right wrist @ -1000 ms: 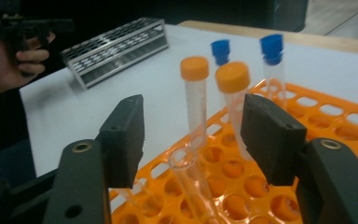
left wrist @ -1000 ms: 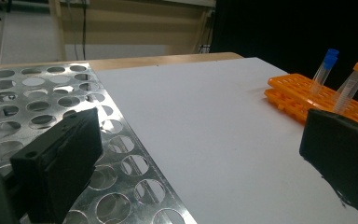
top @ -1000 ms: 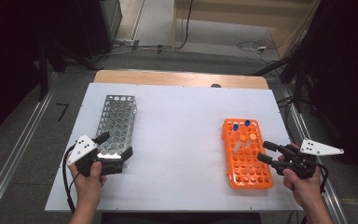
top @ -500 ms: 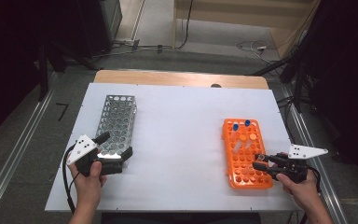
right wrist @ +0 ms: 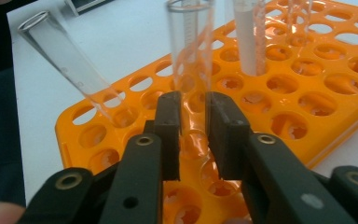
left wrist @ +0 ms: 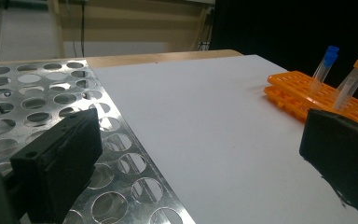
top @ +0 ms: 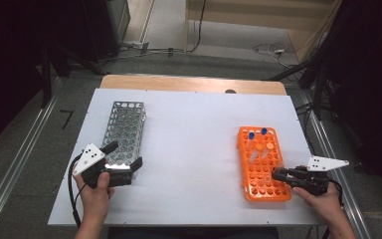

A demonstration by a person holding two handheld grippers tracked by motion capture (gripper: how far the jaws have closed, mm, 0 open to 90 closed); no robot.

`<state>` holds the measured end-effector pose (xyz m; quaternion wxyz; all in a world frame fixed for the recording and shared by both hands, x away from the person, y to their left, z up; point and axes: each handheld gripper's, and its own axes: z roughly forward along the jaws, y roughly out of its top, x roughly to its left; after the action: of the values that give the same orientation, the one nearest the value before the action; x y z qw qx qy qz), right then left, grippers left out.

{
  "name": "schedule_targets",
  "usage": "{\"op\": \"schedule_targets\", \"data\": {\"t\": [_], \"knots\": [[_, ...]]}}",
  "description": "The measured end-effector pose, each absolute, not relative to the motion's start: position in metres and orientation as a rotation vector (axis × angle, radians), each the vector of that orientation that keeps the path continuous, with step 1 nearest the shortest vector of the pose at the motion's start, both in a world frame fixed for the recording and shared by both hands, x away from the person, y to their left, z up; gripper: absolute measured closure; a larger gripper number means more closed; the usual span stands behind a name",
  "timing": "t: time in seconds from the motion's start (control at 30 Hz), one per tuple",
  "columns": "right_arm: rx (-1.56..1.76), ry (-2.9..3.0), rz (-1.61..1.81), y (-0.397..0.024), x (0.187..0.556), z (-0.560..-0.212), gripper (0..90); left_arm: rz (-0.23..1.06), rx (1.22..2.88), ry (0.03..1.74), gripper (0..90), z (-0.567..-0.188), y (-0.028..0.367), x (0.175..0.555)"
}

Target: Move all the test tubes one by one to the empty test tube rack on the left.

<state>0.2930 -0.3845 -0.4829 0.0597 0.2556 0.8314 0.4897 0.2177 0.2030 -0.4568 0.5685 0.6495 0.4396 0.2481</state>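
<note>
Tongs first, high view: left gripper (top: 124, 160) rests at the near end of the metal rack (top: 124, 130), jaws spread wide, nothing between them. Right gripper (top: 277, 174) reaches into the near end of the orange rack (top: 262, 162); whether it is clamped can't be read from here. Both racks sit well apart on the white table (top: 194, 144). Capped tubes stand at the orange rack's far end.

Left gripper view: jaws wide, one over the metal rack's perforated top, the other over bare table. Blue-capped tube (left wrist: 324, 67) and orange-capped tube (left wrist: 352, 81) stand tilted in the orange rack across the table.

Right gripper view: jaws narrow, set either side of an uncapped clear tube (right wrist: 190, 56) seated in a hole; contact looks close, but a firm clamp is not certain. Second open tube (right wrist: 70, 65) leans hard just beside it.

Risks, as judged:
- Light grip low on smooth plastic: tube may slip or pivot on lifting.
- Lifting off-vertical: tube binds in its hole and drags the light rack.
- Jaw or knuckle may knock the leaning neighbour.
</note>
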Motion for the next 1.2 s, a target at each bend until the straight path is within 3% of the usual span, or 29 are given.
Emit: {"op": "schedule_targets", "data": {"t": [0.57, 1.2], "knots": [[0.88, 2.399, 1.471, -0.377, 0.286, -0.448, 74.1, 0.584, 1.535, 1.015, 0.0, -0.455, 0.195, 0.216], [0.904, 2.258, 1.497, -0.345, 0.271, -0.41, 74.1, 0.59, 1.604, 0.905, 0.0, -0.428, 0.161, 0.211]]}}
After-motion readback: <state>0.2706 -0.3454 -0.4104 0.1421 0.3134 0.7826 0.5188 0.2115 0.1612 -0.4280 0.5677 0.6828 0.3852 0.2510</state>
